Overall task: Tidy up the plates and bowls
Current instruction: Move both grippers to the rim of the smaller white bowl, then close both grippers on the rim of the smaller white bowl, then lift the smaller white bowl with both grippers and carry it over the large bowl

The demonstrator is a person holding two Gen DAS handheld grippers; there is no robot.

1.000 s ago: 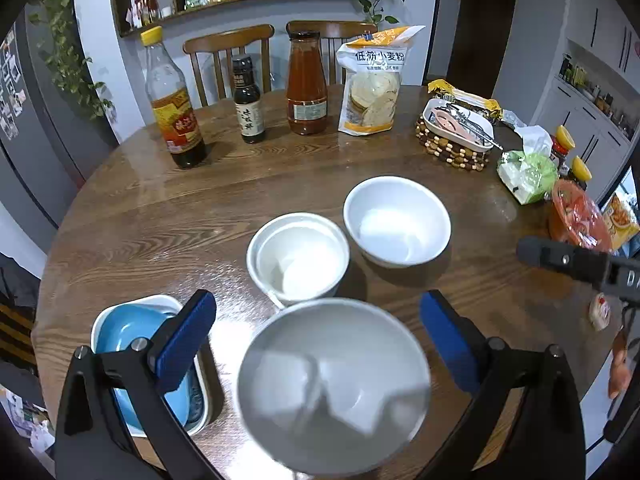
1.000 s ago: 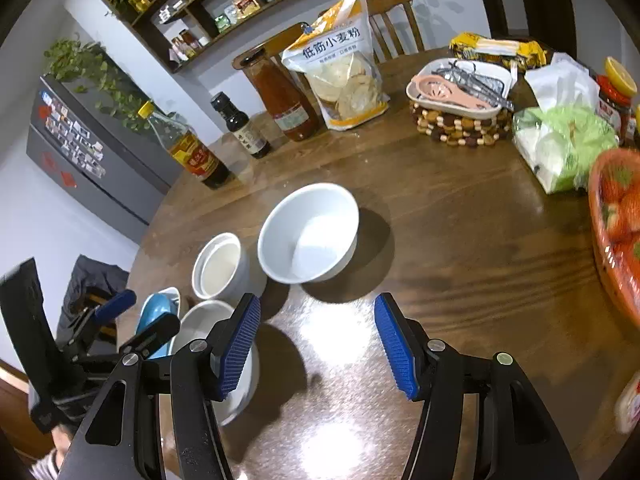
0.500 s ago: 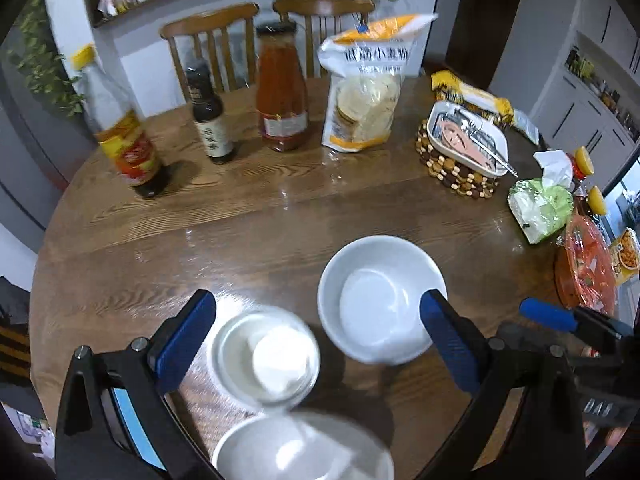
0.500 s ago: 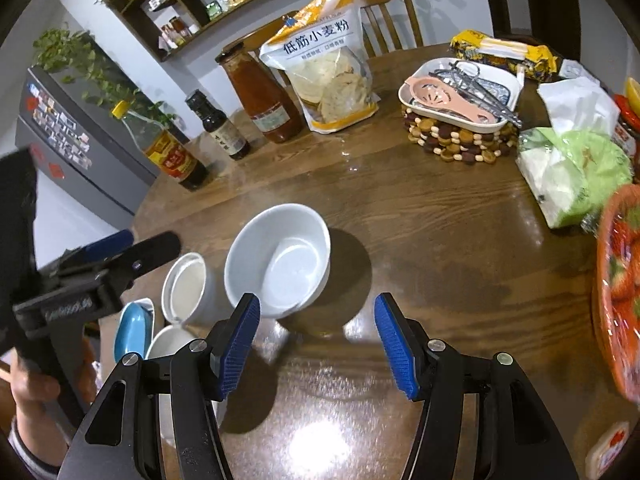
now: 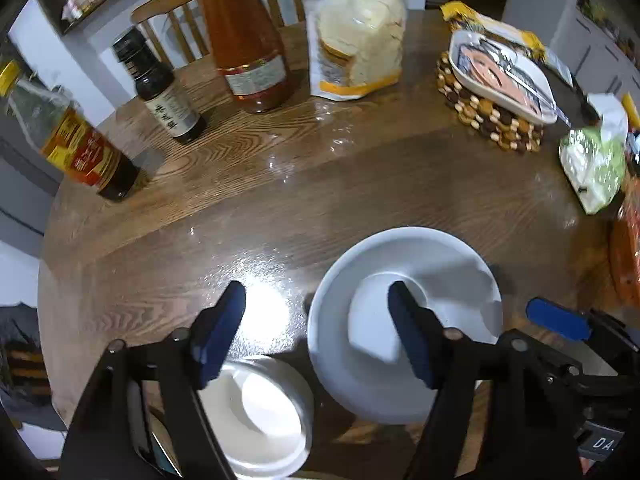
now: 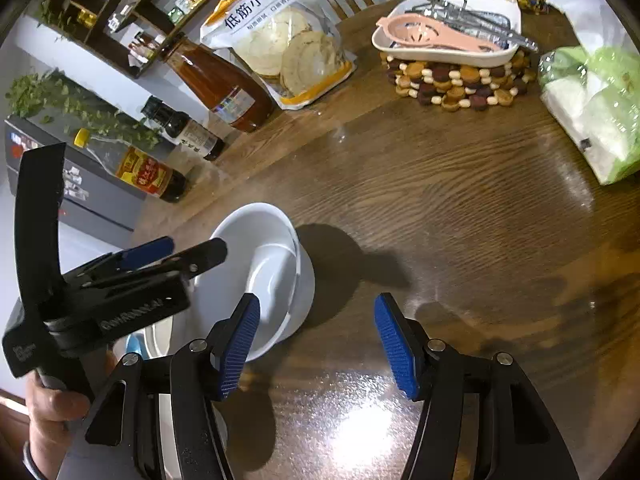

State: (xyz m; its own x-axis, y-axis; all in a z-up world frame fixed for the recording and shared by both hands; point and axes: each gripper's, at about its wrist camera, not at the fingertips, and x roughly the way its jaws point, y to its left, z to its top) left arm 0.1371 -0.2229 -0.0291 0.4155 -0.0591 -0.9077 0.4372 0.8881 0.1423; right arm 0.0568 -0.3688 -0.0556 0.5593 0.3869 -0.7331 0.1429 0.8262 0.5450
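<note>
Left wrist view: fingers (image 5: 408, 332) now closing astride white bowl (image 5: 432, 256) rim.

white bowls (image 5: 404, 320) 2 | bottles (image 5: 244, 36) 3 | chairs (image 5: 168, 28) 2 | flour bag (image 5: 360, 40) 1

Left gripper (image 5: 316, 308) angled steeply down at lower centre, jaws closing. Right gripper (image 6: 316, 344) at lower centre, jaws parted. Hand (image 6: 52, 412) at lower left.
</note>
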